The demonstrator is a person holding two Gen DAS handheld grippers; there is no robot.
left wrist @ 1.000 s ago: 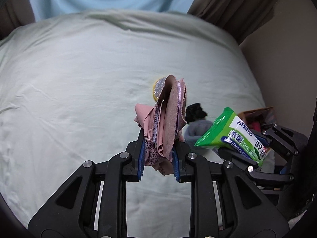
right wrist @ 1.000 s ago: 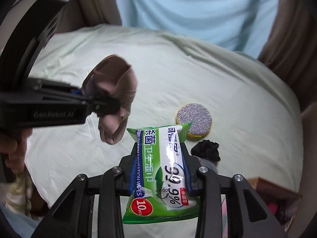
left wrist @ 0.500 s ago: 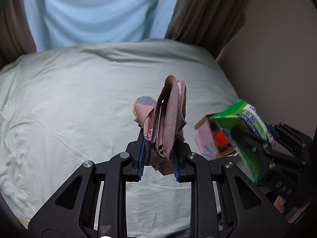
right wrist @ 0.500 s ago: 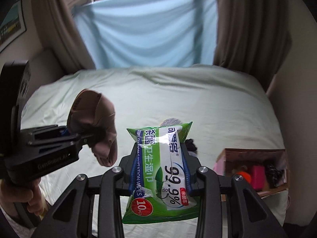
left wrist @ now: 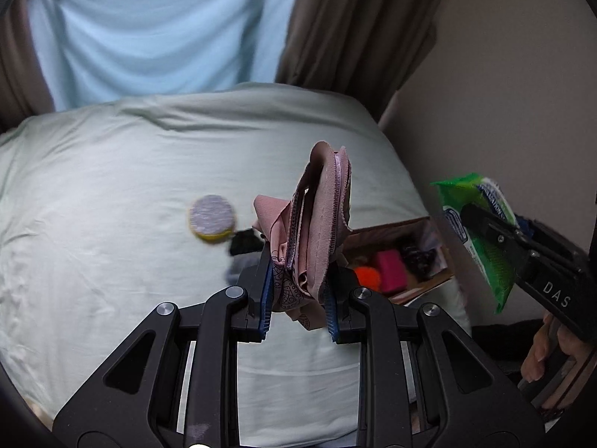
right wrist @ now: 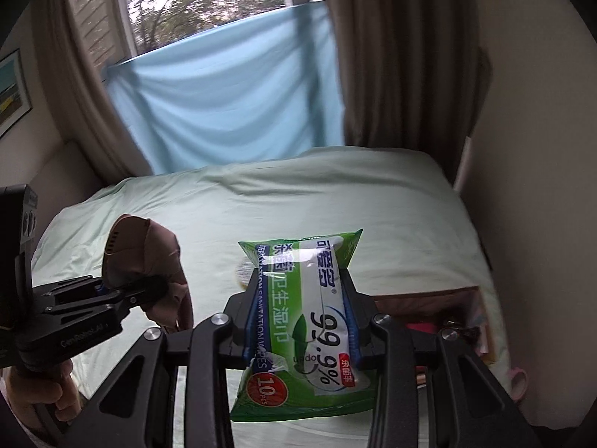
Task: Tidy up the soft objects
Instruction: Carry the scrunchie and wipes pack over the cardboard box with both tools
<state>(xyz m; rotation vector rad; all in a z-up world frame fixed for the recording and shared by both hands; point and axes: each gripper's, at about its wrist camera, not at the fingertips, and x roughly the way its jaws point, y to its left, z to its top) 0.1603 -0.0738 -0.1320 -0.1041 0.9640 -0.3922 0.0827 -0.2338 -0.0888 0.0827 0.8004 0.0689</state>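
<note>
My left gripper (left wrist: 298,291) is shut on a folded pink cloth (left wrist: 317,224) and holds it up above the bed; it also shows in the right wrist view (right wrist: 149,261). My right gripper (right wrist: 300,317) is shut on a green pack of wet wipes (right wrist: 306,317), also seen at the right of the left wrist view (left wrist: 481,231). A cardboard box (left wrist: 388,231) with pink, orange and dark soft items stands at the bed's right edge, just beyond the cloth.
A round grey and yellow sponge (left wrist: 212,218) and a black soft item (left wrist: 244,242) lie on the pale green bed sheet (left wrist: 93,242). A beige wall (left wrist: 503,93) and brown curtains (left wrist: 347,26) close the right side. A blue cloth (right wrist: 224,112) hangs behind.
Both grippers have risen and pulled back from the bed with their loads still held. The box has come into view at the right. The wipes pack has moved right, away from the cloth.
</note>
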